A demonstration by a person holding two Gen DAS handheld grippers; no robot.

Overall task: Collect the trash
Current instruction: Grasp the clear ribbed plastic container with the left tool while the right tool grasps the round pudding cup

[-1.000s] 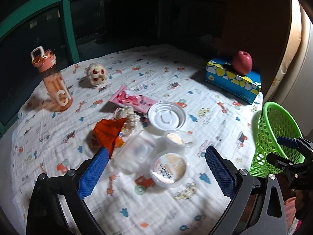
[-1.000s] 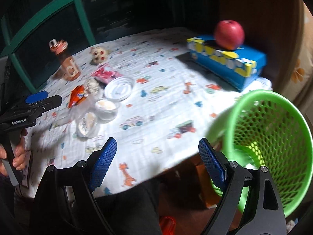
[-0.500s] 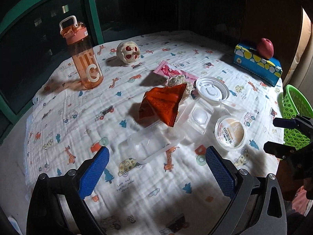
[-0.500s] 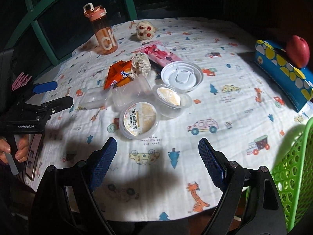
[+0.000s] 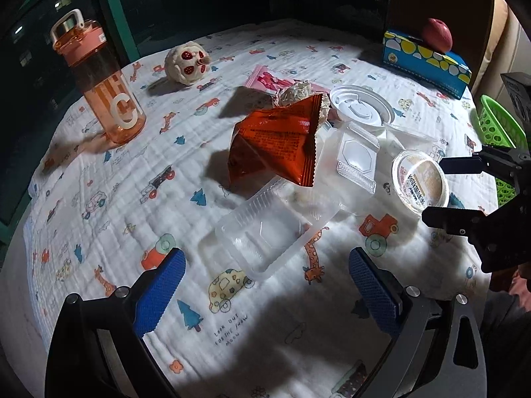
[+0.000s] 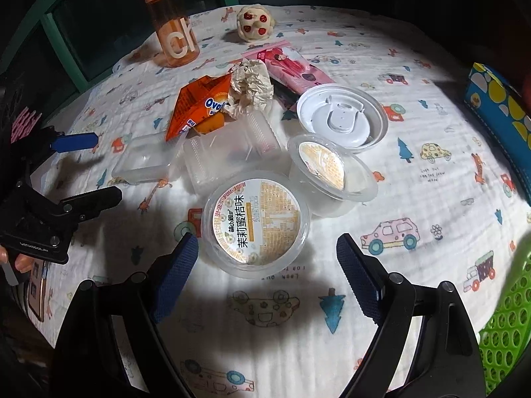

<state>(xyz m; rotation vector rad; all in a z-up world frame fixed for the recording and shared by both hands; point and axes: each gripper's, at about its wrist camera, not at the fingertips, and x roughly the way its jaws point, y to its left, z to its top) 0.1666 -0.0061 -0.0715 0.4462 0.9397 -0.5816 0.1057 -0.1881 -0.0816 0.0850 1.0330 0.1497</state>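
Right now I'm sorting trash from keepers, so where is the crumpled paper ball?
In the right wrist view the crumpled paper ball sits left of centre, touching the orange snack wrapper on its left, with the pink packet on its right.

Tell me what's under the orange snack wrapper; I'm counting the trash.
The orange snack wrapper leans over a clear plastic tray, with crumpled paper behind it. Anything flat beneath it is hidden.
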